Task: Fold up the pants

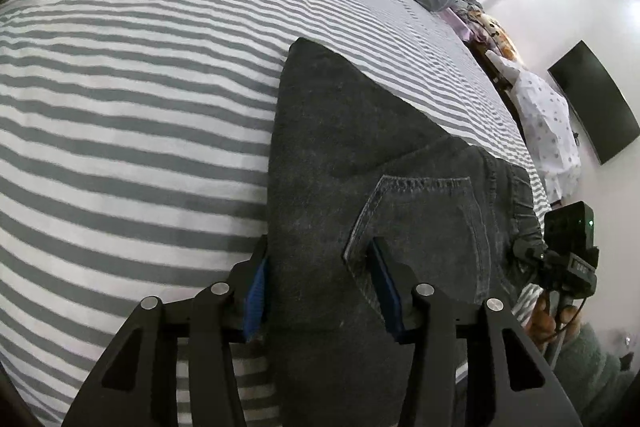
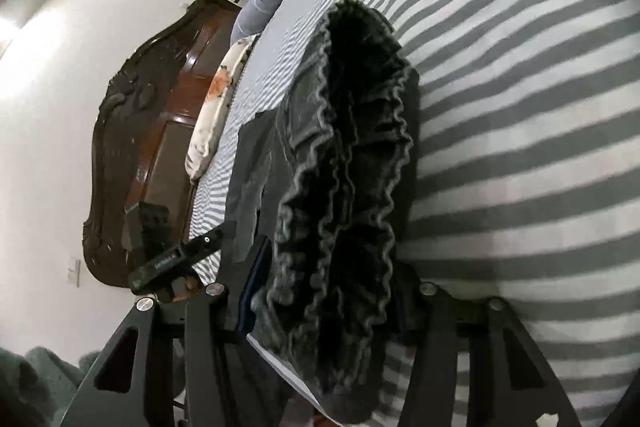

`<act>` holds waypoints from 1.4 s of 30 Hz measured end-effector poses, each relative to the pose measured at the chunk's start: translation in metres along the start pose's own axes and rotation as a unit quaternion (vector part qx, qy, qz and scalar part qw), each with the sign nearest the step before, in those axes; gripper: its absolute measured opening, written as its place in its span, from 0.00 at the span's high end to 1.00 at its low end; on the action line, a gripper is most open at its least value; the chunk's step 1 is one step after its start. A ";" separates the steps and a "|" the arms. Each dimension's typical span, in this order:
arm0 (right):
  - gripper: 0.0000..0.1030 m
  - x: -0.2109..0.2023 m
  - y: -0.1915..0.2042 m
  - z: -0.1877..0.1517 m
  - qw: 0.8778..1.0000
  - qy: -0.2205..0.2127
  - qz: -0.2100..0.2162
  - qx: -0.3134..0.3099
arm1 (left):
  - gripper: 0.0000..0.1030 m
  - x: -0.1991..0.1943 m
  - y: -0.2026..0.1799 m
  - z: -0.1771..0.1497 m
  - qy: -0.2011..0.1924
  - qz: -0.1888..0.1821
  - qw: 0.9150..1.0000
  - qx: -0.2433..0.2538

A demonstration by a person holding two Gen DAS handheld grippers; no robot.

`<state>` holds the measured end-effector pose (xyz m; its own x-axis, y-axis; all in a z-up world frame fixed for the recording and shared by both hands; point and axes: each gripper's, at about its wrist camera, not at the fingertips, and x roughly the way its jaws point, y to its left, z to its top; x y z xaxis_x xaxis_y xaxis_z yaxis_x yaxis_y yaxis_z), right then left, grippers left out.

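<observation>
Bare striped bedspread (image 1: 120, 107) beside pants (image 1: 340, 147)

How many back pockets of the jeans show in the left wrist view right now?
1. One back pocket shows on the upper layer of the folded black jeans, beside the right finger of the left gripper. A second may be hidden in the fold.

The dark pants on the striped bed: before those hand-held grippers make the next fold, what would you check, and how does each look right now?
1. Left hand-held gripper has pants fabric between its pads: ok, closed on it near the back pocket.
2. Right hand-held gripper holds the gathered waistband: ok.
3. Pants already folded along their length: ok, one pocket shows.
4. Striped bed sheet ahead free for the fold: ok.
5. Sheet not pinched with the fabric: cannot tell.
6. Leg ends lined up: cannot tell, out of view.
</observation>
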<state>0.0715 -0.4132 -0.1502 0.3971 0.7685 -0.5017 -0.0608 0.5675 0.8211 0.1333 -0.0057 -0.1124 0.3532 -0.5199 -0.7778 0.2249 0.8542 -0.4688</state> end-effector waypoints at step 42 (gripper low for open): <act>0.74 0.009 0.085 0.025 0.995 -0.038 -0.088 -0.027 | 0.91 -0.037 -0.057 0.031 -0.059 0.084 0.991 0.087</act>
<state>0.0932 -0.3655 -0.0786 0.4748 0.6324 -0.6120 -0.0335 0.7079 0.7055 0.1355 -0.0357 -0.0443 0.5004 -0.3768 -0.7795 0.3035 0.9195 -0.2496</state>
